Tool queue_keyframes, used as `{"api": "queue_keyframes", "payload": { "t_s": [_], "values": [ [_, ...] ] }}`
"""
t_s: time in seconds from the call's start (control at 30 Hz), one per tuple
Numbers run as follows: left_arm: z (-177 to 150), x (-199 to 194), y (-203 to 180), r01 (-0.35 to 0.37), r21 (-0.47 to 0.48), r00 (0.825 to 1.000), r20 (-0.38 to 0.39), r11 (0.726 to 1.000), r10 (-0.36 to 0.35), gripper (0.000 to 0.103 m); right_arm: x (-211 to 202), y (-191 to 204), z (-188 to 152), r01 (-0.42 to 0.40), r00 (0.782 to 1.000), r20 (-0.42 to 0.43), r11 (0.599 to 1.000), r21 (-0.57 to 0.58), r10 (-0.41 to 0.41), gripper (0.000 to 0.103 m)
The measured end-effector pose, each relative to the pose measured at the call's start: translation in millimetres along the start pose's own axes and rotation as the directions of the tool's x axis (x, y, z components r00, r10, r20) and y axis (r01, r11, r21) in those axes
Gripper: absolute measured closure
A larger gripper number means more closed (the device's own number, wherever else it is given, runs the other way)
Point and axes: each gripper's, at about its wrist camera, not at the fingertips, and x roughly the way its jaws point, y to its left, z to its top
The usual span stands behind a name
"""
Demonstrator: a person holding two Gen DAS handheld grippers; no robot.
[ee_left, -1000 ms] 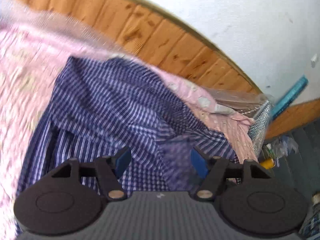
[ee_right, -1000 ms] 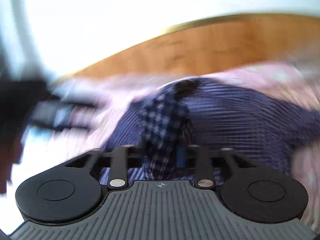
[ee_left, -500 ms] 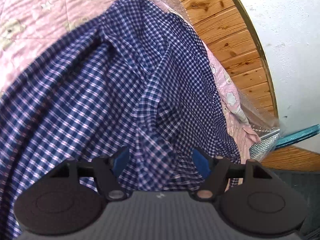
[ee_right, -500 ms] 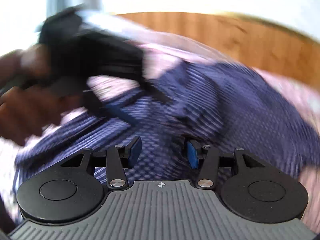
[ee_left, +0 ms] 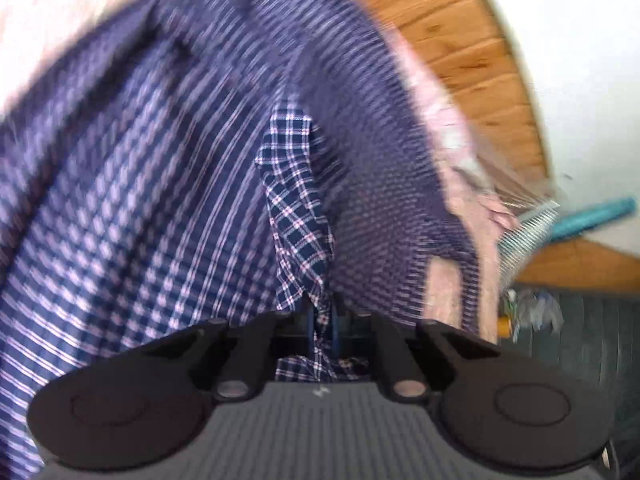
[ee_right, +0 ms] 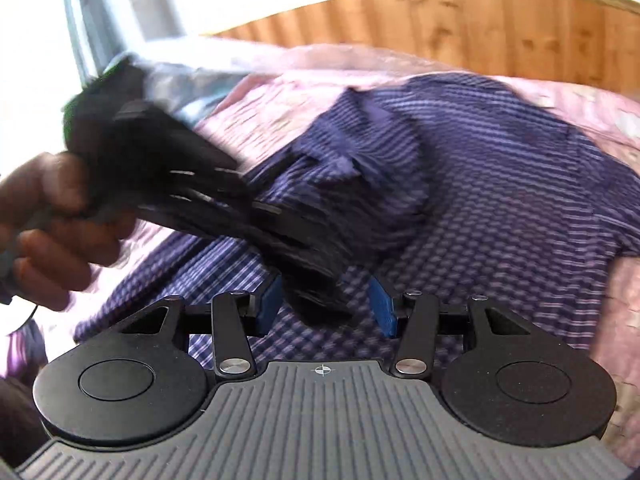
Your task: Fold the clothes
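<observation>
Two grippers over the checked shirt (ee_right: 460, 184), which lies rumpled on the pink quilt (ee_right: 592, 108) below the headboard (ee_right: 460, 32). Left gripper (ee_left: 320, 320) pinches a shirt fold; right gripper (ee_right: 322, 306) gapes, empty, just beside it.

**Shirt spread on the bed, both grippers over it**

The shirt (ee_right: 500, 184) lies on the bed cover (ee_right: 272, 120), reaching toward the headboard (ee_right: 500, 36) at the far edge. The left gripper (ee_left: 320, 320) pinches a fold of the shirt, which rises straight ahead of it. The right gripper (ee_right: 324, 308) hovers over the shirt's near part, with the left gripper ahead of it, to its left.
</observation>
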Motion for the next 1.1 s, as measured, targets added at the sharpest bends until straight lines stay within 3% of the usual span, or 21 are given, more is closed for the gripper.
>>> {"api": "queue_keyframes", "payload": {
  "t_s": [0.1, 0.27, 0.5, 0.67, 0.77, 0.93, 0.97, 1.0, 1.07, 1.1],
  "values": [
    [-5, -47, 8, -0.055, 0.120, 0.998, 0.004, 0.991, 0.055, 0.096, 3, -20, 28, 0.012, 1.000, 0.019, 0.999, 0.030, -0.012, 0.050],
    [-22, -70, 48, -0.088, 0.097, 0.995, -0.033, 0.991, 0.091, 0.096, 45, -30, 97, 0.048, 0.999, -0.005, 0.998, -0.042, -0.048, 0.047],
    [-30, -112, 65, -0.044, 0.099, 0.996, 0.084, 0.994, 0.036, 0.096, 172, -7, 204, 0.042, 0.986, -0.155, 0.990, -0.137, -0.063, 0.046],
    [-29, -86, 86, -0.067, 0.087, 0.998, 0.022, 0.994, 0.065, 0.096, 275, 5, 273, 0.026, 0.962, -0.271, 1.000, -0.013, -0.028, 0.047],
    [-32, -94, 87, -0.059, 0.101, 0.997, 0.054, 0.993, 0.054, 0.096, 327, 9, 285, 0.097, 0.932, -0.353, 0.995, 0.010, -0.087, 0.057],
    [-34, -111, 98, -0.010, 0.082, 0.996, 0.093, 0.997, 0.003, 0.096, 357, 4, 276, 0.163, 0.908, -0.383, 0.985, -0.058, -0.173, 0.080],
    [-33, -113, 101, -0.010, 0.086, 0.996, 0.091, 0.996, 0.002, 0.096, 363, 3, 274, 0.175, 0.902, -0.387, 0.982, -0.072, -0.190, 0.094],
    [-32, -113, 103, -0.009, 0.090, 0.996, 0.085, 0.996, 0.001, 0.096, 369, 1, 272, 0.188, 0.897, -0.392, 0.978, -0.087, -0.207, 0.102],
    [-31, -113, 109, -0.003, 0.091, 0.997, 0.072, 0.996, -0.003, 0.096, 380, -1, 268, 0.212, 0.885, -0.399, 0.970, -0.116, -0.241, 0.103],
    [-30, -113, 113, 0.001, 0.086, 0.998, 0.065, 0.996, -0.007, 0.096, 376, -2, 270, 0.227, 0.889, -0.378, 0.966, -0.120, -0.256, 0.103]
  ]
}}
